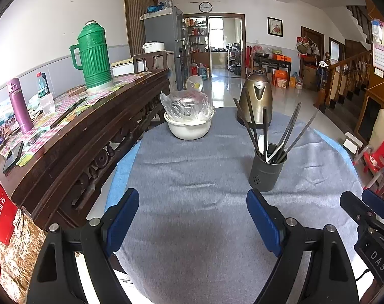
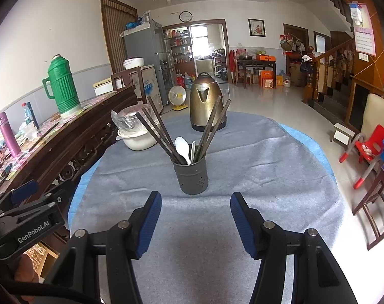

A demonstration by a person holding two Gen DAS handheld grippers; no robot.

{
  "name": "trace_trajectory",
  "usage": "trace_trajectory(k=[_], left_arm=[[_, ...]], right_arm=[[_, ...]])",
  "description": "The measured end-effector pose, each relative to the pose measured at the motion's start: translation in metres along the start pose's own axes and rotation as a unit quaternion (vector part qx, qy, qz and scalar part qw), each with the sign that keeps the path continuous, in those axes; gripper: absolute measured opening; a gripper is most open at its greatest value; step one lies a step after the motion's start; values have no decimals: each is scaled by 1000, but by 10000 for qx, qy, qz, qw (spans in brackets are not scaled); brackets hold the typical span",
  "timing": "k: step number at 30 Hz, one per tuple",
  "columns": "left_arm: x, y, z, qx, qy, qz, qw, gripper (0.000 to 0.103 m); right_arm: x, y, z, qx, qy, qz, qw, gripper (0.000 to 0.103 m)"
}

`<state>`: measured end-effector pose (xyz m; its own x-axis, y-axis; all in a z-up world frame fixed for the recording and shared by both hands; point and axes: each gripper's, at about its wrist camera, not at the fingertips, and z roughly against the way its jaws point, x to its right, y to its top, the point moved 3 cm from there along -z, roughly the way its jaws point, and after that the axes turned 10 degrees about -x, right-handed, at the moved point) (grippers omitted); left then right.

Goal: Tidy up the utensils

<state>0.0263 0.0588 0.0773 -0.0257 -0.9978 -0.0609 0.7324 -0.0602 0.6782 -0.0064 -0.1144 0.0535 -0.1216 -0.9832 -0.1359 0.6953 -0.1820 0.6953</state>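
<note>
Both tools hover low over the grey-clothed bench [image 2: 280, 177]. The left hand-held gripper [image 1: 193, 217] is spread wide, nothing between its blue pads; the right hand-held gripper [image 2: 195, 217] is released too, empty. Just ahead stands the dark utensil holder [image 2: 191, 176], upright (chopsticks [image 2: 157, 136] fanned out, white spoon [image 2: 183, 148] tucked inside). The brass kettle [image 2: 205, 101] sits behind it.

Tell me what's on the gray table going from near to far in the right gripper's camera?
Right gripper → dark utensil holder with chopsticks and a white spoon → white bowl → bronze kettle.
</note>
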Motion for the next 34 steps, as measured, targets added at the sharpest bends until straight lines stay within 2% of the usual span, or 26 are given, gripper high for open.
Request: trace_trajectory(k=[26,34], left_arm=[[3,9,14,145,10,105,9998,87],[6,11,-6,-33,-24,102,9999,87]], right_arm=[[0,15,2,84,125,40,9999,60],[20,15,-27,-112,-167,-80,9998,62]])
